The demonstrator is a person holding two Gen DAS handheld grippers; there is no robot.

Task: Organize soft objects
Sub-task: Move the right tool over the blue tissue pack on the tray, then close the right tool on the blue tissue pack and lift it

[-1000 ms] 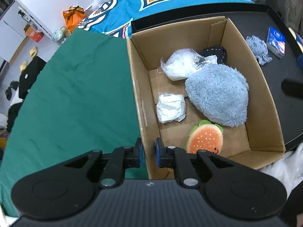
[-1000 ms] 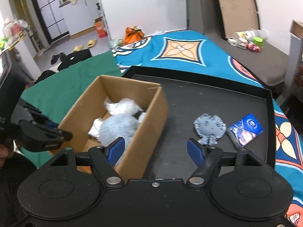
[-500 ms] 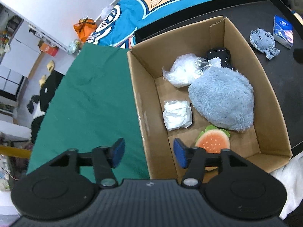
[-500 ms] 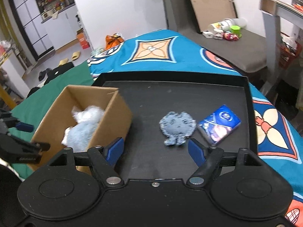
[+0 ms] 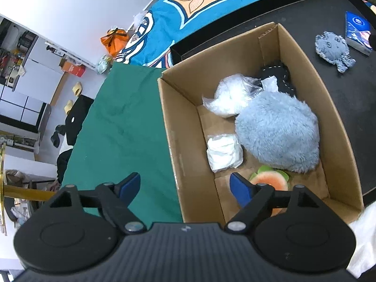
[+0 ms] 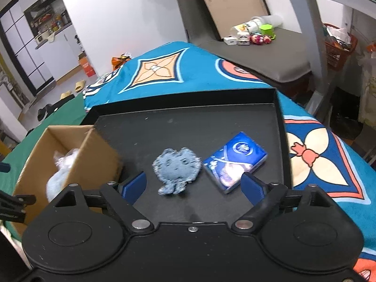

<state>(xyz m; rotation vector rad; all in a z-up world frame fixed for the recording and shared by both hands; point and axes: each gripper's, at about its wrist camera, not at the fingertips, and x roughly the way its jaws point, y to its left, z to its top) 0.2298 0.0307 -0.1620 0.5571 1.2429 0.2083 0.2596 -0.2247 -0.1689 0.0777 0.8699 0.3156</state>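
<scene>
A cardboard box point(image 5: 178, 127) holds a fluffy blue-grey plush point(image 5: 279, 134), two white plastic-wrapped bundles point(image 5: 224, 154), a black item point(image 5: 279, 75) and a burger-shaped plush point(image 5: 270, 182). My left gripper point(image 5: 185, 185) hovers over the box's near left wall, its jaws opening, nothing between them. On the black tray point(image 6: 211, 129) lie a flat blue-grey plush point(image 6: 176, 170) and a blue tissue pack point(image 6: 236, 161). My right gripper point(image 6: 193, 184) hangs just in front of these two, jaws opening and empty. The box point(image 6: 70, 157) shows at the left of the right wrist view.
Green cloth point(image 5: 122, 127) covers the surface left of the box. A blue patterned blanket point(image 6: 164, 70) lies beyond the tray. The tray has a raised rim point(image 6: 279, 117). Toys and cups point(image 6: 253, 33) sit on a grey bench far behind.
The left jaws went from shut to wide open. The right gripper swung right, away from the box, and now faces the flat plush and tissue pack from closer, with its jaws wider.
</scene>
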